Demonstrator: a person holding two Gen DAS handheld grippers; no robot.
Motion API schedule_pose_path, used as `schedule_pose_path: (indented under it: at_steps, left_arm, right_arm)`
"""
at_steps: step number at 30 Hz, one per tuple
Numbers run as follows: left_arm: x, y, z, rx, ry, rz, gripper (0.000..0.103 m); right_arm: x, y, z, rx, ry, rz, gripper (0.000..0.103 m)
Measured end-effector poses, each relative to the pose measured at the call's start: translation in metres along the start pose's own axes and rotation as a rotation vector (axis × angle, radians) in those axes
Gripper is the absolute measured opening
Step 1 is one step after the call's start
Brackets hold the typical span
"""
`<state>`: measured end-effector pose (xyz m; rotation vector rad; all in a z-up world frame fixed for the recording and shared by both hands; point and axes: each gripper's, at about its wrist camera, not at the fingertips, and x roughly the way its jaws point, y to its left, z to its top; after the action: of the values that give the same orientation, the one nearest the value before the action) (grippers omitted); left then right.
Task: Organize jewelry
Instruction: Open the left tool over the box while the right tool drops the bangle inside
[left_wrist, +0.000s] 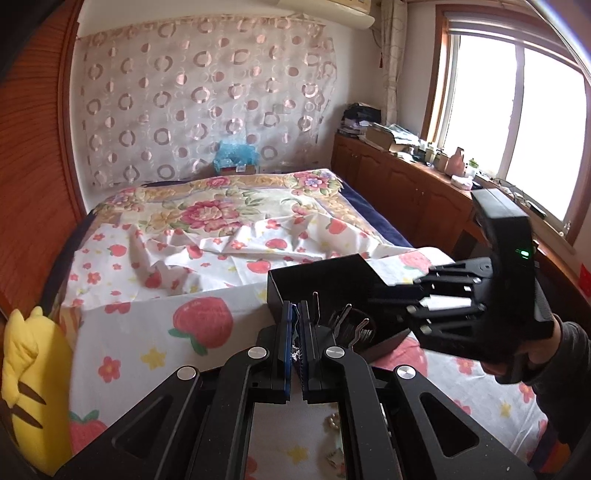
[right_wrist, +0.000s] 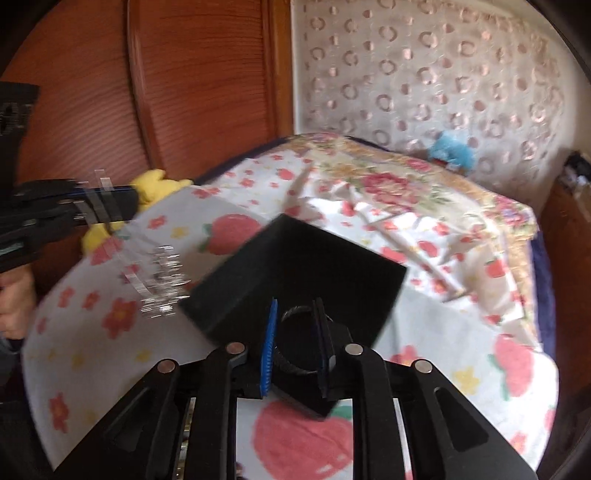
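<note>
A bed (left_wrist: 229, 221) filled the middle of both views, spread with a strawberry-print sheet (left_wrist: 155, 332) in front and a floral quilt (left_wrist: 207, 206) behind it. A circle-patterned curtain (left_wrist: 199, 96) hung across the upper centre of the left wrist view, a reddish wooden panel (right_wrist: 177, 85) took the upper left of the right wrist view, and a wooden cabinet (left_wrist: 406, 184) ran under the window (left_wrist: 517, 122) at the right. A yellow plush toy (left_wrist: 26, 387) sat at the lower left edge of the left view, and a blue plush (right_wrist: 452, 149) lay far back by the curtain.

The black jewelry box (right_wrist: 295, 273) stood open on the sheet, centre-right in the left view and central in the right view. Metal hair clips (left_wrist: 351, 321) stood inside it.

The right gripper (right_wrist: 297, 343) reached into the near corner of the box, its fingers (right_wrist: 270, 347) part-way apart around a dark ring-shaped piece (right_wrist: 295, 354); whether they pressed on it I could not tell. The left gripper (left_wrist: 294, 332) had its blue-padded fingers nearly pressed together, pinching a clear plastic bag (right_wrist: 147, 258) of silvery jewelry (right_wrist: 166, 280), which hung blurred to the left of the box in the right view. A few pearl-like beads (left_wrist: 334, 421) lay on the sheet at the lower centre of the left view.
</note>
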<state>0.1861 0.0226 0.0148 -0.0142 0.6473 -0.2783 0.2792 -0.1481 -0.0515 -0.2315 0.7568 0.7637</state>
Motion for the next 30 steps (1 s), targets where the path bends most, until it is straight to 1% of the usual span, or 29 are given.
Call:
schedule_pose_path:
  at_steps: [1,4,7,10,16,20,21,22,24,30]
  left_arm:
    - [0.003,0.001,0.002,-0.001,0.002,0.000,0.002]
    - [0.003,0.001,0.002,0.000,0.000,-0.005,0.002]
    - [0.013,-0.002,0.008,0.017,0.001,-0.012,0.002]
    - [0.029,-0.008,0.014,0.045,0.011,-0.005,0.002]
    - [0.065,-0.016,0.031,0.059,0.033,0.004,0.002]
    - [0.088,-0.024,0.040,0.066,0.078,-0.002,0.003]
    - [0.090,-0.025,0.041,0.066,0.078,0.003,0.005]
    - [0.092,-0.026,0.043,0.064,0.081,0.001,0.012]
    - [0.090,-0.028,0.044,0.063,0.070,-0.001,0.019]
    - [0.079,-0.021,0.045,0.043,0.052,0.009,0.023]
  right_arm:
    - [-0.001,0.000,0.000,0.005,-0.003,0.006,0.021]
    - [-0.005,-0.003,-0.001,0.018,-0.010,-0.023,0.021]
    - [-0.011,-0.012,-0.005,0.042,-0.017,-0.060,0.021]
    - [-0.018,-0.025,-0.011,0.078,-0.028,-0.099,0.021]
    - [-0.029,-0.036,-0.025,0.104,-0.035,-0.123,0.021]
    - [-0.032,-0.039,-0.030,0.110,-0.031,-0.136,0.021]
    - [-0.033,-0.040,-0.031,0.111,-0.030,-0.139,0.021]
    - [-0.034,-0.040,-0.032,0.112,-0.030,-0.141,0.021]
    - [-0.036,-0.041,-0.033,0.115,-0.030,-0.144,0.021]
    - [-0.034,-0.041,-0.037,0.119,-0.024,-0.148,0.021]
